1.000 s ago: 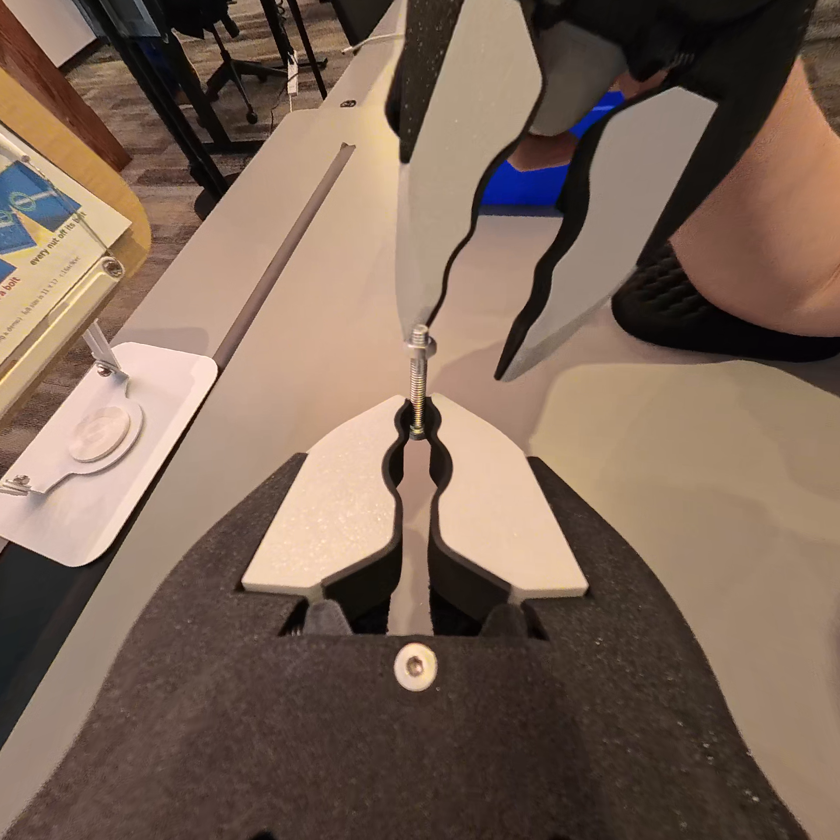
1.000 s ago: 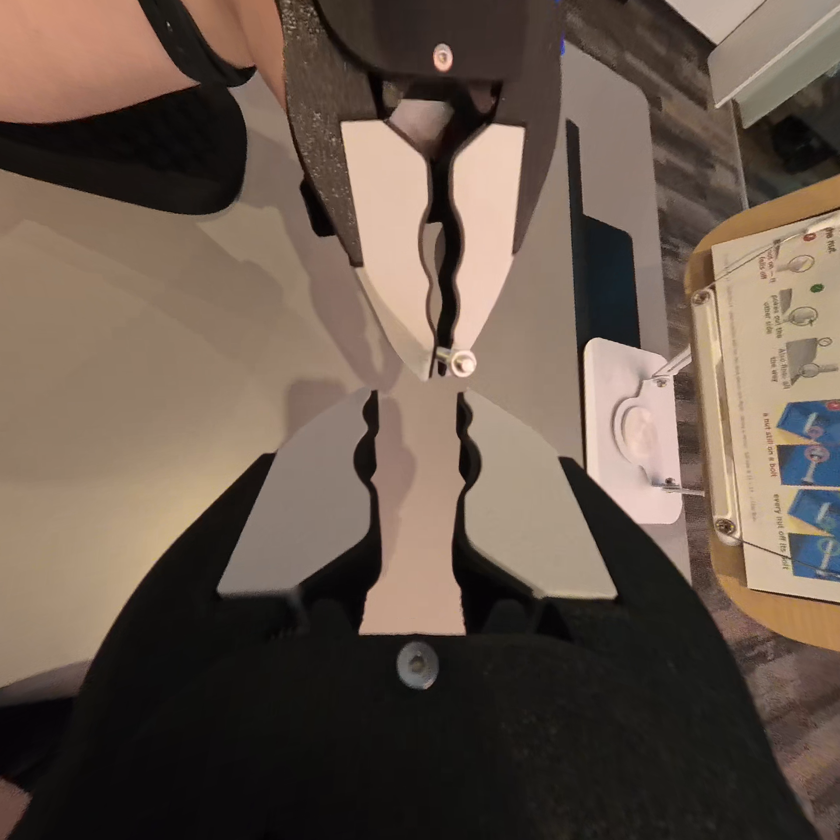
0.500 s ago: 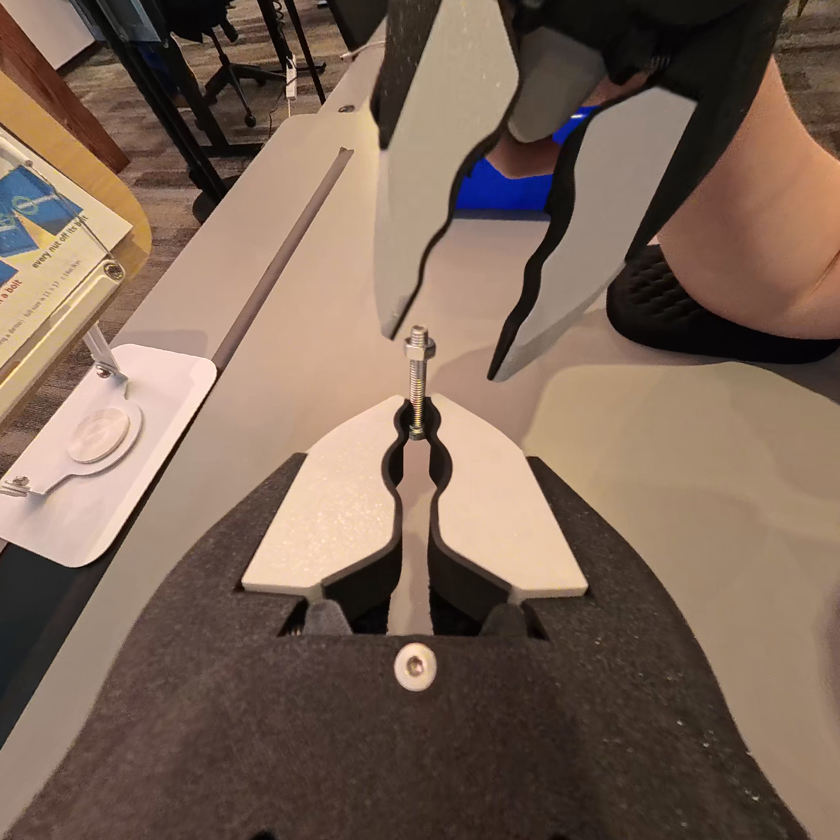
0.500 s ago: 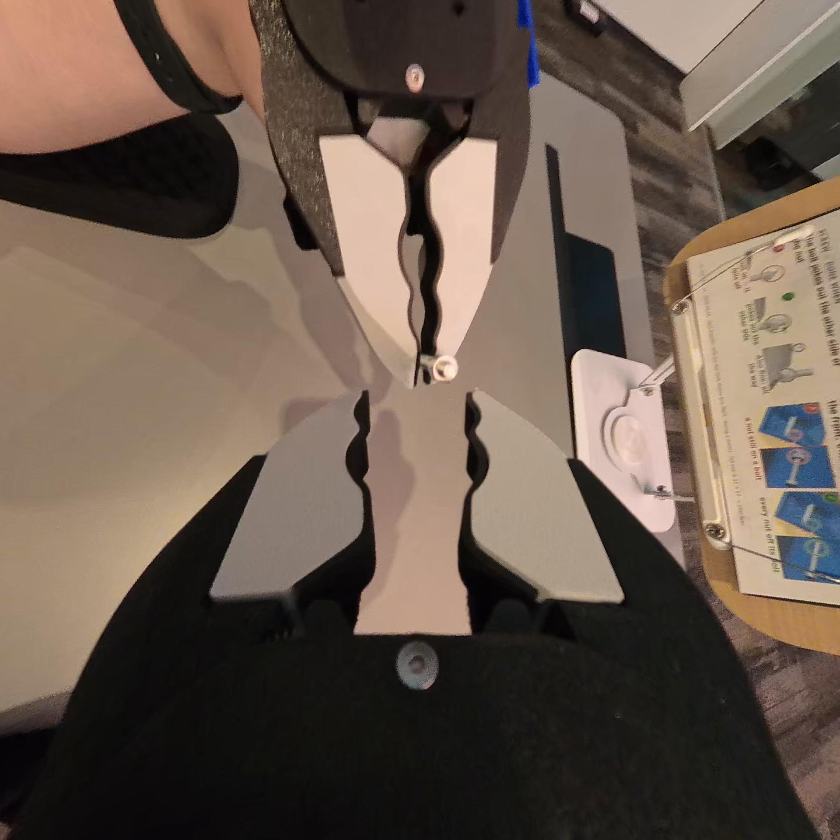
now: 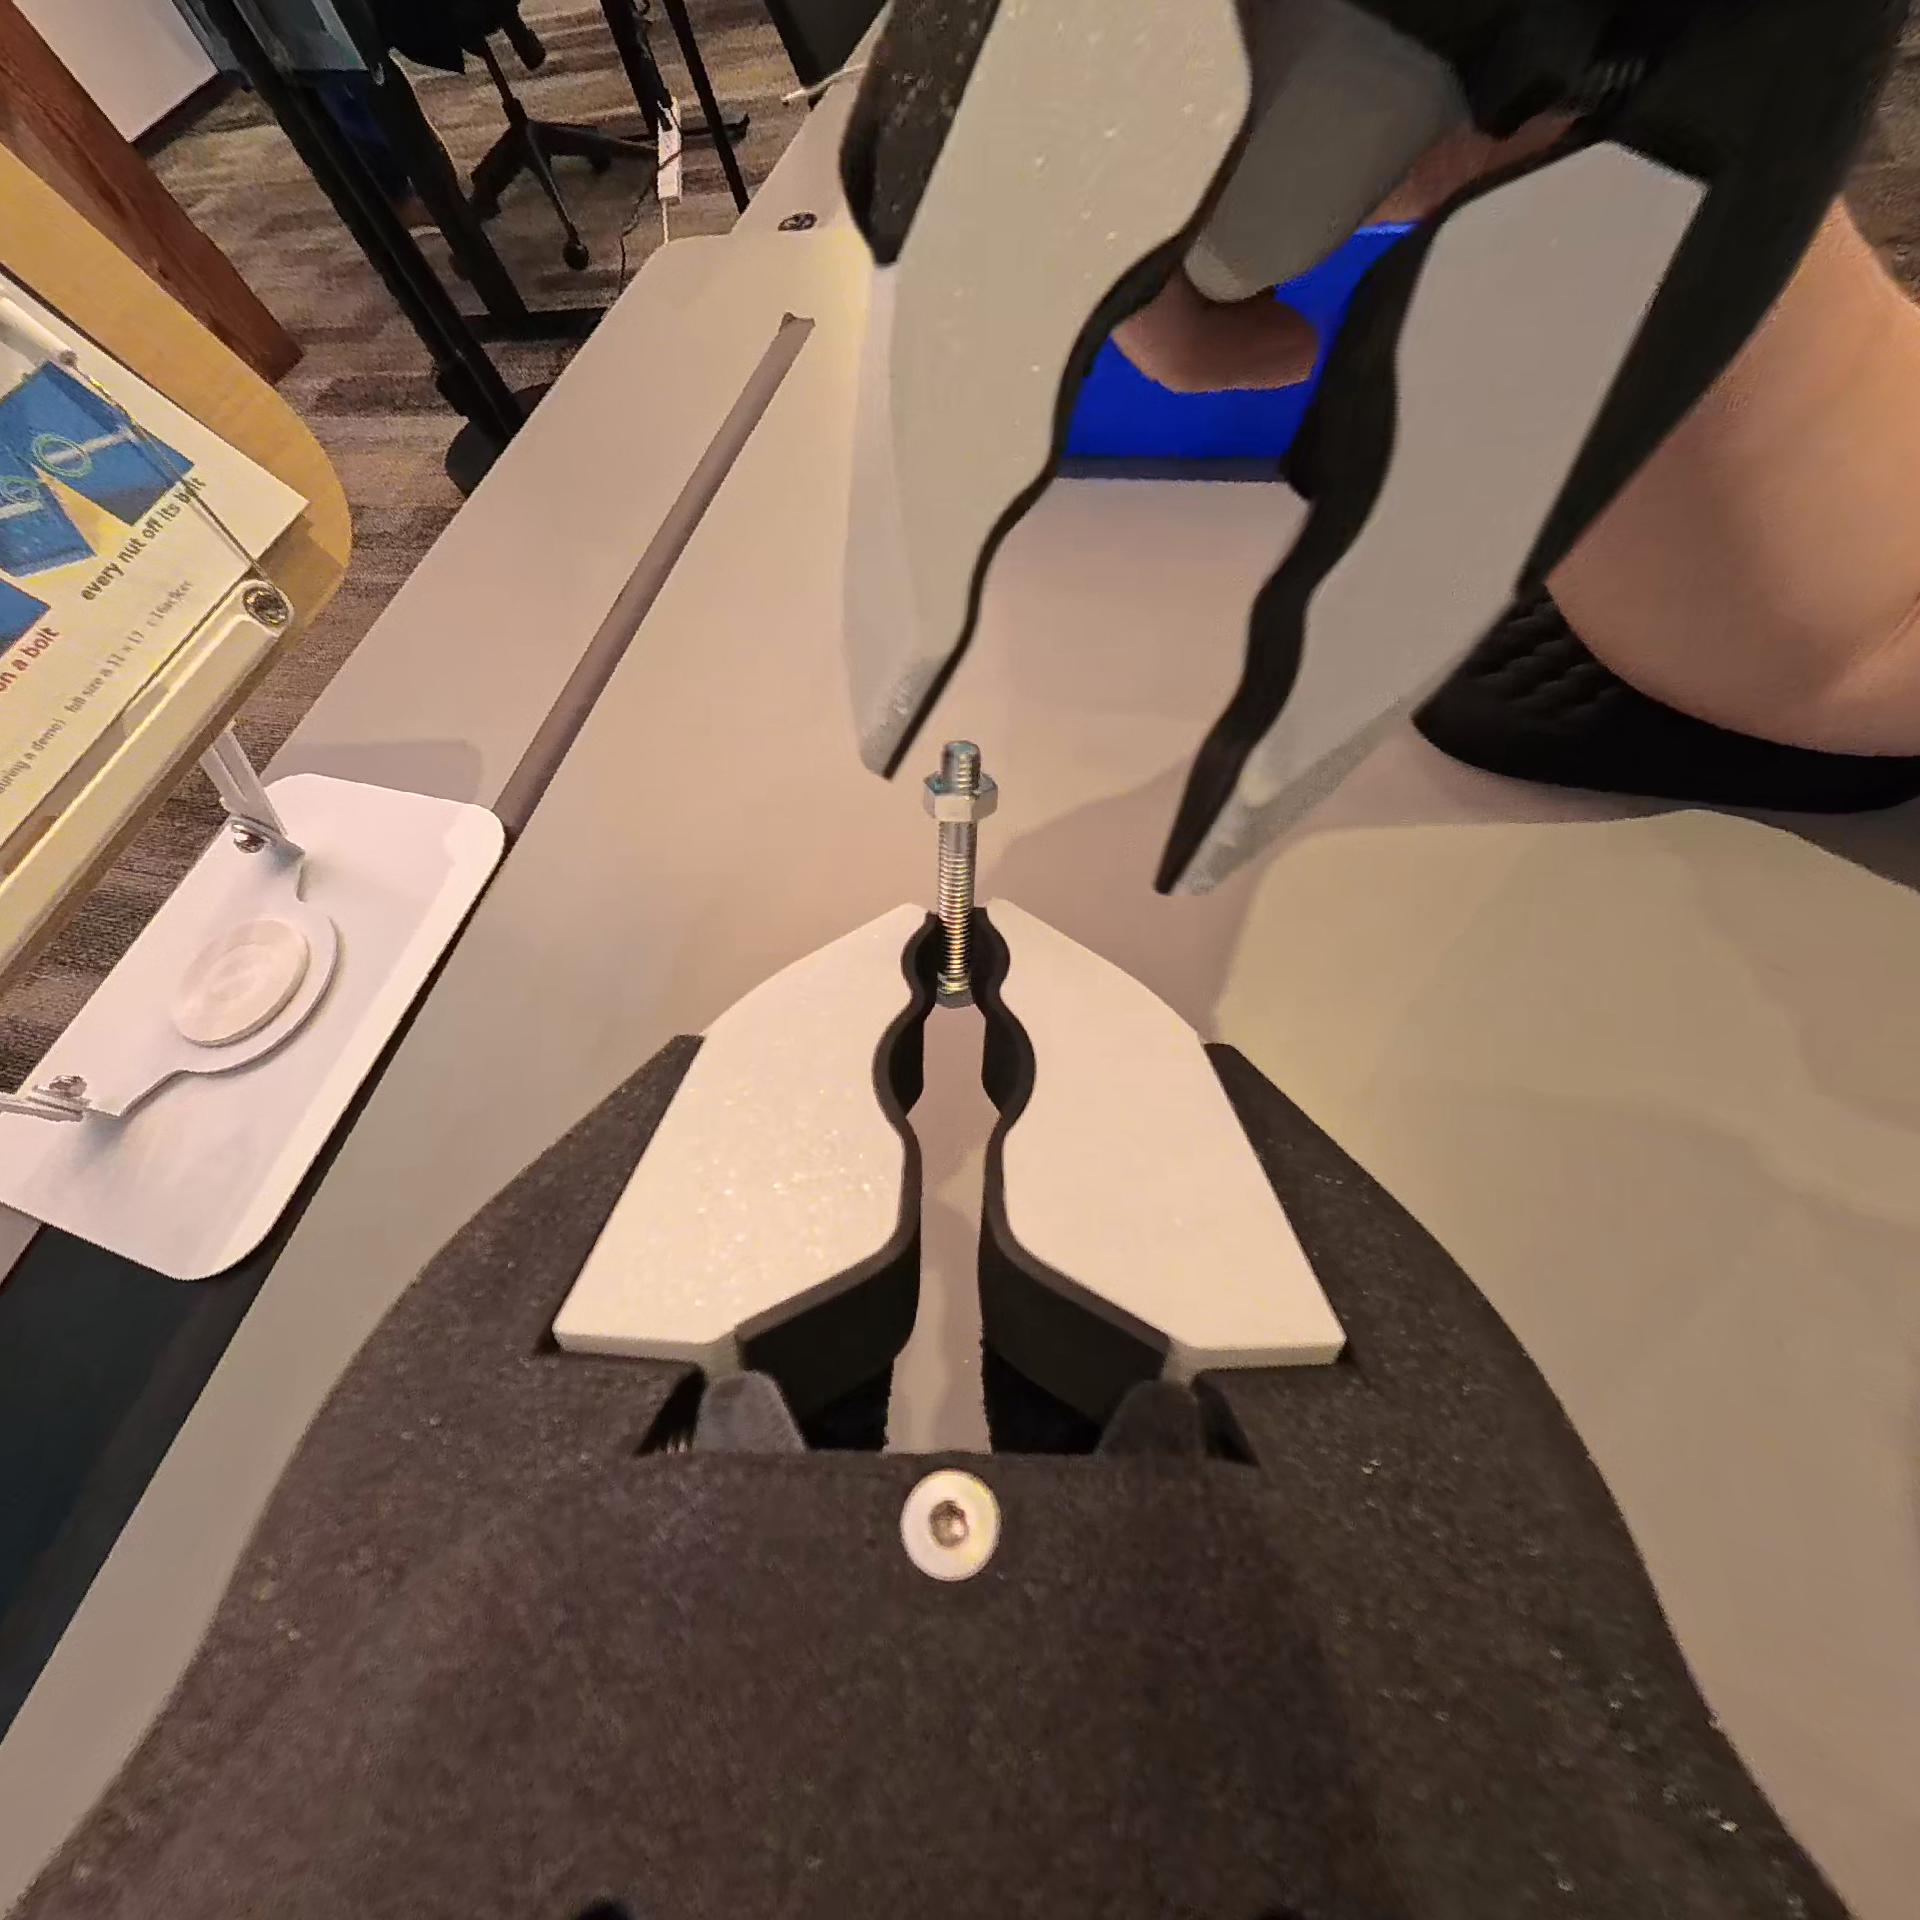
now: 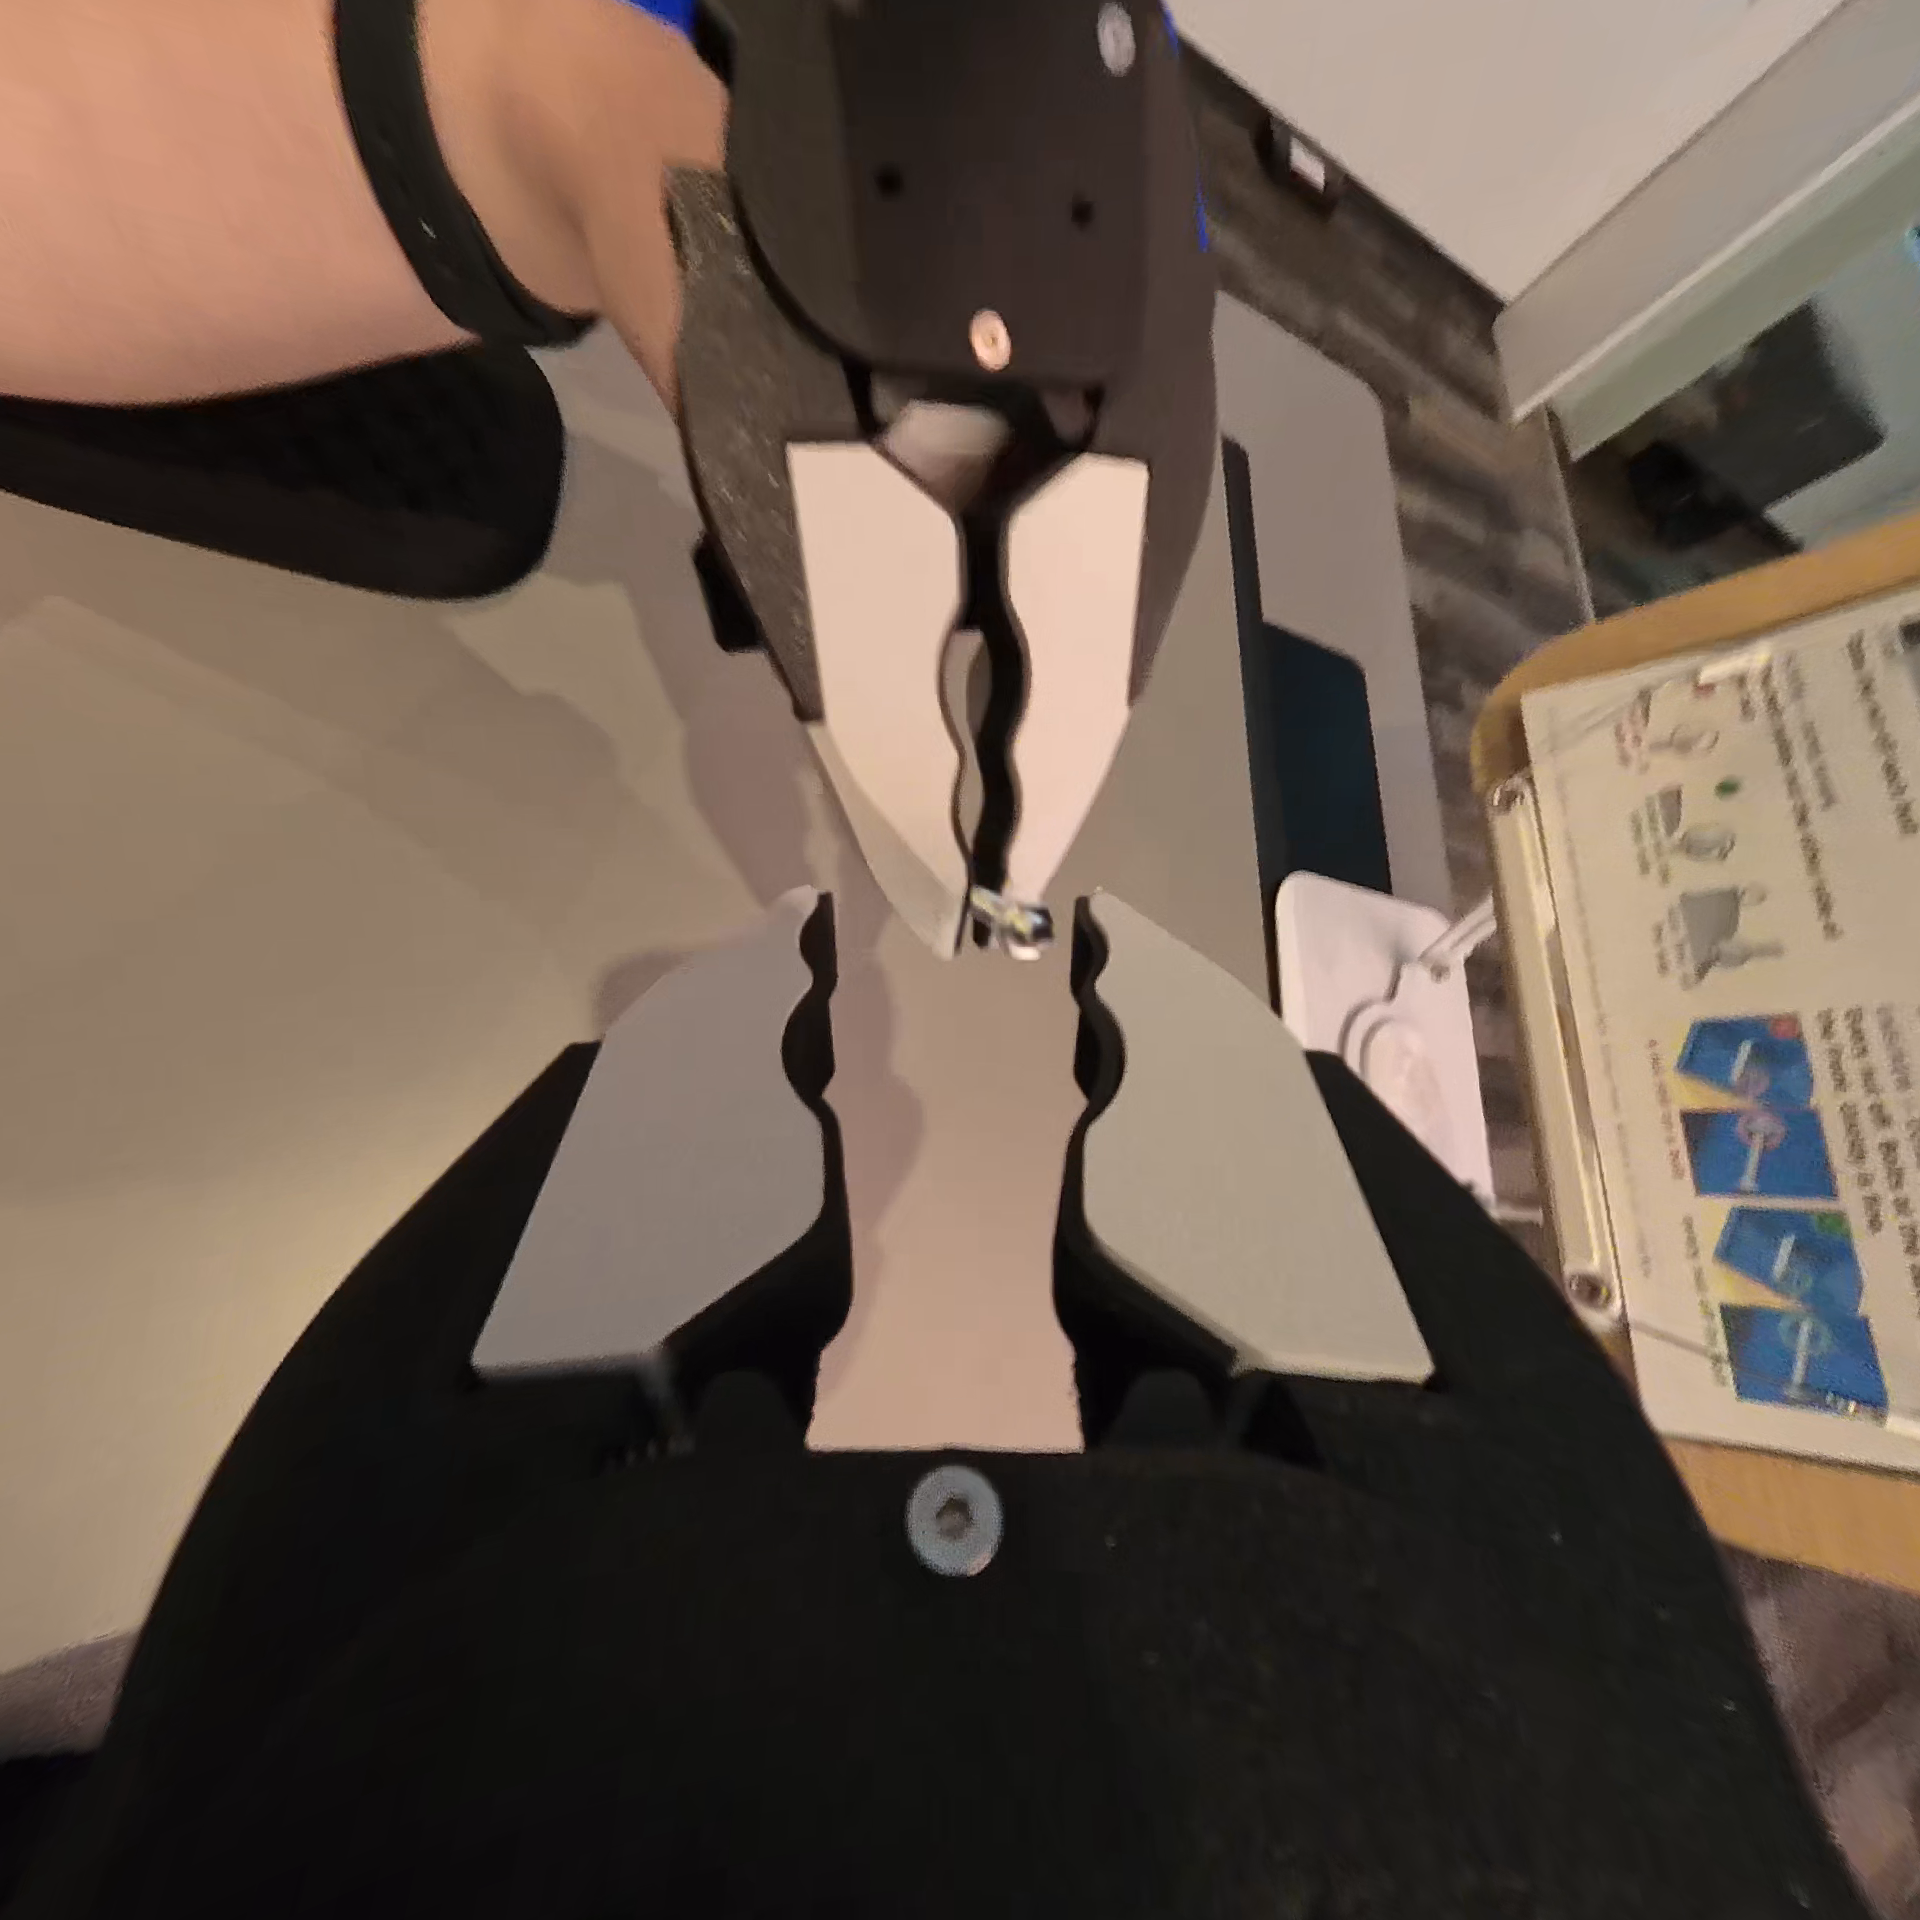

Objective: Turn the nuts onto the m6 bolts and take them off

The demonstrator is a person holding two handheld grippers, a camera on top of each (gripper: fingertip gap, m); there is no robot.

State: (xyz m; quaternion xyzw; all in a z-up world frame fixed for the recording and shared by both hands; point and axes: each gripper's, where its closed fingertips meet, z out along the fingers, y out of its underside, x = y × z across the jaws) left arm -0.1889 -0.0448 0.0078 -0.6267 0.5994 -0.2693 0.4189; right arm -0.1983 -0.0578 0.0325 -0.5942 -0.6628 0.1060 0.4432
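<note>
One second ago your right gripper [image 5: 1023,821] had a fingertip against the small steel hex nut [image 5: 959,801]; it has since lifted clear, its jaws spread wide above it. Your left gripper [image 5: 956,925] stays clamped on the threaded steel bolt [image 5: 953,904] — upright, nut near its top end. Left of your left gripper, a white-based stand [image 5: 239,997] carries a printed instruction sheet [image 6: 1704,997] — text on it, not repeated here.

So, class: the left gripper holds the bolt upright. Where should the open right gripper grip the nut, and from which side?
Grip the nut across two opposite flats, coming down from above. It sits near the bolt's free top end, and the left gripper blocks the lower shank.
</note>
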